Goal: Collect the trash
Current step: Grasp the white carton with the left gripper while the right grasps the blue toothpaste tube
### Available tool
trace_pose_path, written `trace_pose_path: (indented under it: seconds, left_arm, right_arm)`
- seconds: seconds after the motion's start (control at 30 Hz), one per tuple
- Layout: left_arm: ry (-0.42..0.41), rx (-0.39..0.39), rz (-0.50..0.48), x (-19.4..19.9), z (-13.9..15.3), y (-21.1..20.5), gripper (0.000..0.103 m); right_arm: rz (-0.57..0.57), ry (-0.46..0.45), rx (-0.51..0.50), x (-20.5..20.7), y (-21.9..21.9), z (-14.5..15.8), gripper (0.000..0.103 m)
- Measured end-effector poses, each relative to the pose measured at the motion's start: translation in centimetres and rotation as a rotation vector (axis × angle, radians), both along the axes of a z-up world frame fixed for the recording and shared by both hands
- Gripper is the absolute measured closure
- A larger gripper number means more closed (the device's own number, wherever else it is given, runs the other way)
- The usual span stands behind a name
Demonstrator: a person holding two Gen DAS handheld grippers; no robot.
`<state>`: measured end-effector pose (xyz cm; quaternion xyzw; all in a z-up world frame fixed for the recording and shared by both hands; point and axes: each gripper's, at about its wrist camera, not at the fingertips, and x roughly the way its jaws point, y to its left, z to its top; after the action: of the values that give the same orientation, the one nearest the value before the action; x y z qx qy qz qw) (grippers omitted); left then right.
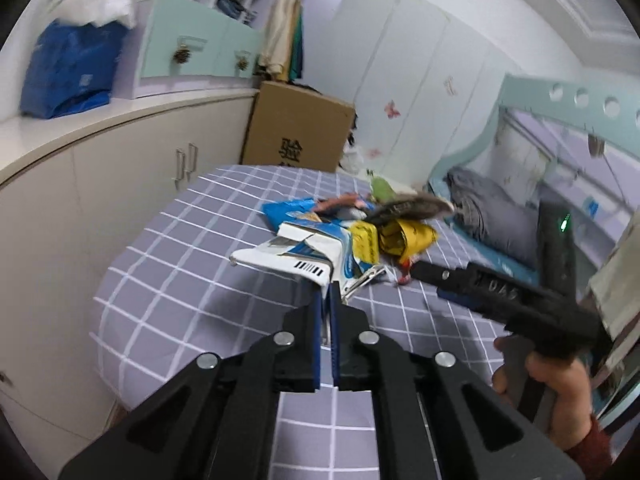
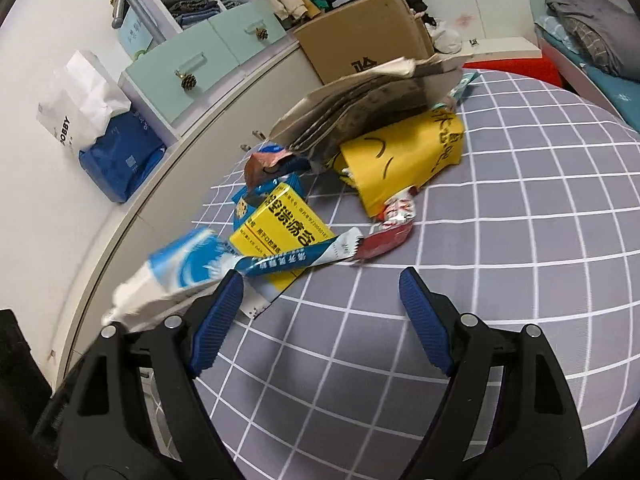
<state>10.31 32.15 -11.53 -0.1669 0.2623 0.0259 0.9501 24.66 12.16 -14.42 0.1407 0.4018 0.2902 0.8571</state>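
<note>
A bed covered in a grey checked sheet (image 2: 500, 240) fills the foreground, with bare sheet stretching to its rounded near and right edges. Closest in, the left gripper (image 1: 329, 292) is clenched on the corner of a flattened white and blue carton (image 1: 298, 254), whose long axis runs out to the left and slightly toward the camera, lifted just above the sheet, while the right gripper (image 2: 322, 292) stands wide apart over bare sheet with nothing between its fingers. Just beyond lies the trash pile: a yellow box (image 2: 280, 224), a long blue wrapper (image 2: 296, 258) lying crosswise, a yellow bag (image 2: 404, 160) and a grey crumpled packet (image 2: 372, 100) on top, with a cardboard box (image 2: 360, 36) and white cabinets (image 1: 132, 184) hemming in the far and left sides.
</note>
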Motion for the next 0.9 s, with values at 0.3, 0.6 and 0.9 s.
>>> trace_pose_path:
  seconds: [0.3,0.6,0.9]
  left_arm:
    - [-0.016,0.008,0.174,-1.4,-0.5,2.4,0.099]
    - [0.109,0.006,0.102,1.1,-3.5,1.3,0.091]
    - [0.154,0.024,0.077,3.6,-4.3,0.6,0.077]
  right_arm:
    - [0.002,-0.015,-0.117,0.2,1.9,-0.4,0.024]
    - [0.006,-0.029,-0.278,1.1,4.5,-1.3,0.024]
    - [0.036,-0.089,-0.426,1.0,6.7,-1.6,0.041]
